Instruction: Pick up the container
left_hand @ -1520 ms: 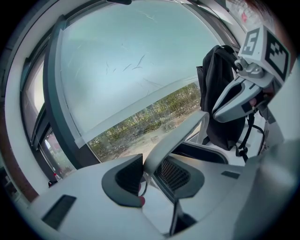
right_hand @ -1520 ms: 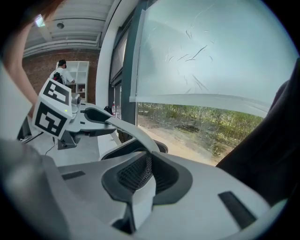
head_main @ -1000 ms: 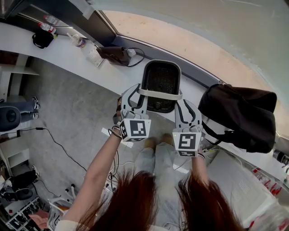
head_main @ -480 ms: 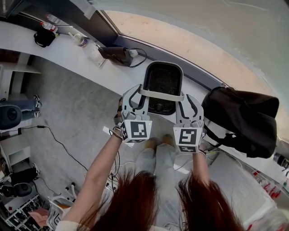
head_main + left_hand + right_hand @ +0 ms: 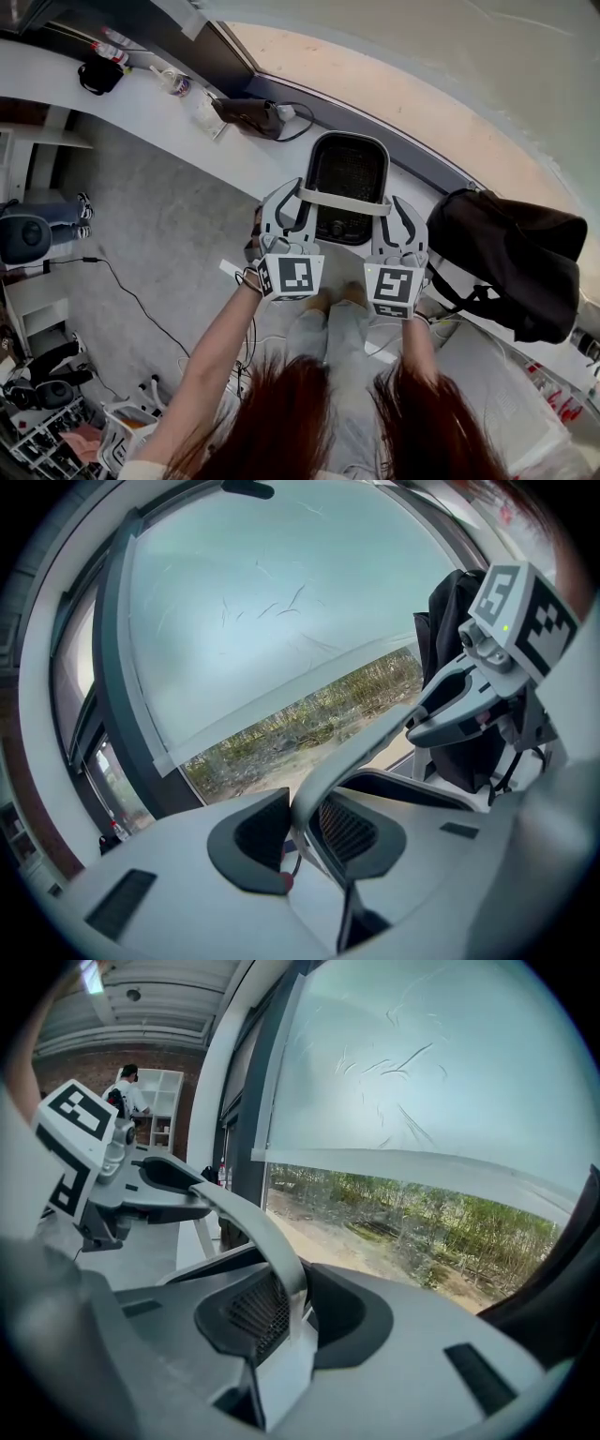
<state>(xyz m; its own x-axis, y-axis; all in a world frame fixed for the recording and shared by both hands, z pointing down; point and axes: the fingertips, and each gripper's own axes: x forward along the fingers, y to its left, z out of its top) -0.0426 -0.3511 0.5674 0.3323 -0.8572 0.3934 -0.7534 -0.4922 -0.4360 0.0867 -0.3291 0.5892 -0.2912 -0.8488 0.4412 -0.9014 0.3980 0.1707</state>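
Note:
The container (image 5: 348,176) is a black mesh basket with a pale handle (image 5: 342,201) across its near end, over the white counter (image 5: 141,114) by the window. My left gripper (image 5: 292,202) has the handle's left end between its jaws, which are closing. My right gripper (image 5: 398,212) has the right end between its jaws, also closing. In the left gripper view the handle (image 5: 366,747) runs out from between the jaws of the left gripper (image 5: 302,829) to the right gripper (image 5: 469,700). The right gripper view shows the handle (image 5: 251,1215) in the right gripper (image 5: 291,1314), mesh (image 5: 251,1312) beside it.
A black bag (image 5: 511,253) lies on the counter just right of the basket. A dark pouch with a cable (image 5: 248,114), a bottle (image 5: 174,82) and a black item (image 5: 98,75) sit further left. Window glass is behind. A person (image 5: 128,1091) stands by far shelves.
Both grippers stay on the handle. Basket and grippers have drifted slightly right and down in the head view, and the counter items have shifted with them.

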